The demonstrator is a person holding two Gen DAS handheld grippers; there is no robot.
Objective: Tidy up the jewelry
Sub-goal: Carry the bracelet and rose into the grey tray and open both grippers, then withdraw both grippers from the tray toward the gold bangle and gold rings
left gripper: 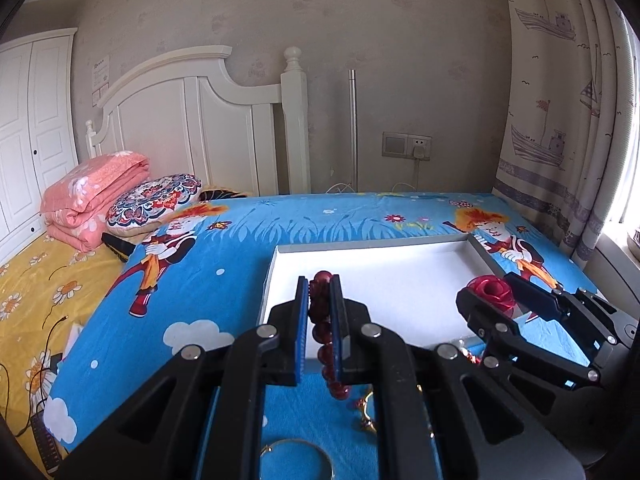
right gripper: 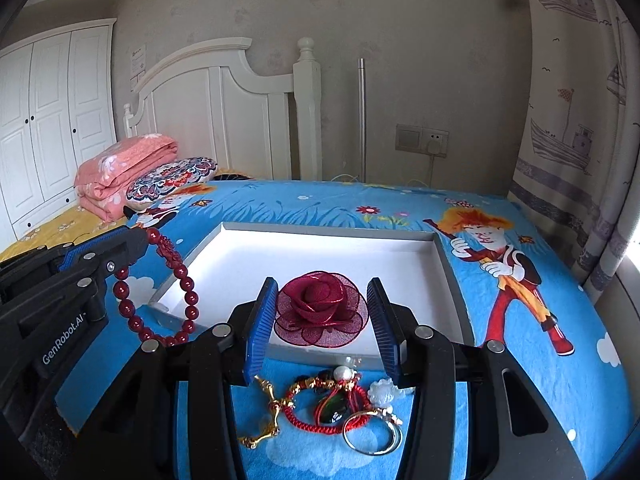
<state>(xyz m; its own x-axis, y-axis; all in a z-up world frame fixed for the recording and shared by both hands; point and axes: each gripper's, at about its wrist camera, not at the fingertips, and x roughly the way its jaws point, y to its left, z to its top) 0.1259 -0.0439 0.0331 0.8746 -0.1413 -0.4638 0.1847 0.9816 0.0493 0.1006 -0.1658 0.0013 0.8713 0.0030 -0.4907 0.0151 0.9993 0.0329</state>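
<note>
My left gripper [left gripper: 320, 280] is shut on a dark red bead bracelet [left gripper: 322, 332], and the loop [right gripper: 120, 289] dangles from its tips [right gripper: 144, 236] beside the tray's left edge. My right gripper [right gripper: 323, 280] holds a red fabric rose [right gripper: 320, 308] between its blue pads, over the near part of a shallow white tray [right gripper: 320, 248]. The left wrist view shows that rose [left gripper: 490, 294] in the right gripper [left gripper: 491, 286] at the tray's [left gripper: 400, 272] right corner. The tray lies bare on a blue cartoon bedsheet [right gripper: 520, 340].
Loose jewelry lies on the sheet just before the tray: a gold chain [right gripper: 264, 420], a red cord bracelet [right gripper: 320, 420], a silver ring [right gripper: 374, 438], a pearl [right gripper: 343, 372]. A folded pink quilt [left gripper: 92, 200] and cushion [left gripper: 156, 200] sit far left; a curtain [left gripper: 560, 120] hangs on the right.
</note>
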